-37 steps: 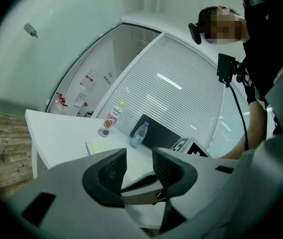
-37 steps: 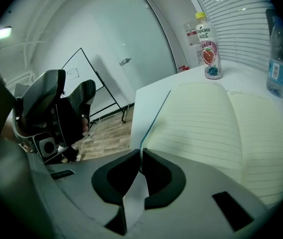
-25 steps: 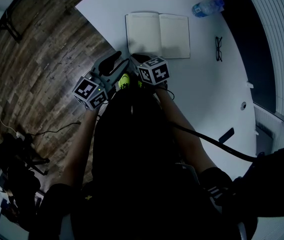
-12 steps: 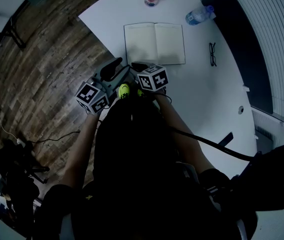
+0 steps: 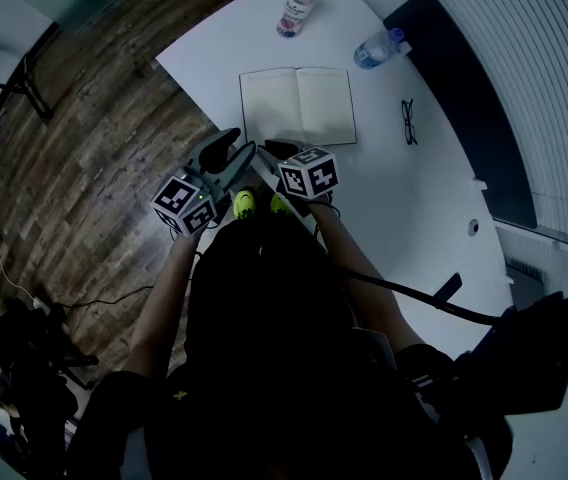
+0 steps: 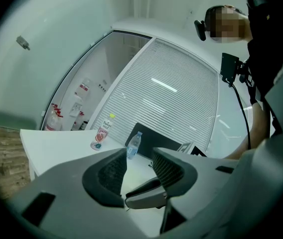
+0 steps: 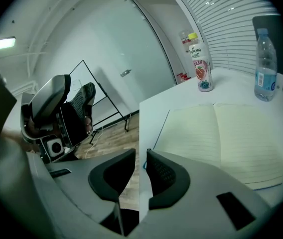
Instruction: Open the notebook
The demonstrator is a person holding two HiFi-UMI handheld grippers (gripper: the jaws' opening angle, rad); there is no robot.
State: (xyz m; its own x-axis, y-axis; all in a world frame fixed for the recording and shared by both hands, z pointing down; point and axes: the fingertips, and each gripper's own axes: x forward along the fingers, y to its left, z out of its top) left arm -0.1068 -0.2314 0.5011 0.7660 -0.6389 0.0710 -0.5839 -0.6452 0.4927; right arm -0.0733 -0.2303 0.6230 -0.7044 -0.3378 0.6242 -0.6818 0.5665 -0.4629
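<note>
While the notebook (image 5: 297, 106) lies open and flat on the white table (image 5: 414, 208), both grippers hang just short of its near edge, apparently without touching it. The left gripper (image 6: 139, 152) holds its jaws well apart and empty. The right gripper (image 7: 140, 153) holds its jaws nearly together, with a narrow gap and nothing gripped.

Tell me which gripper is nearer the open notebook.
Right. The right gripper hangs just short of the notebook's near edge, jaws slightly apart and empty. The left gripper sits further off to the left, at the edge of the table.
</note>
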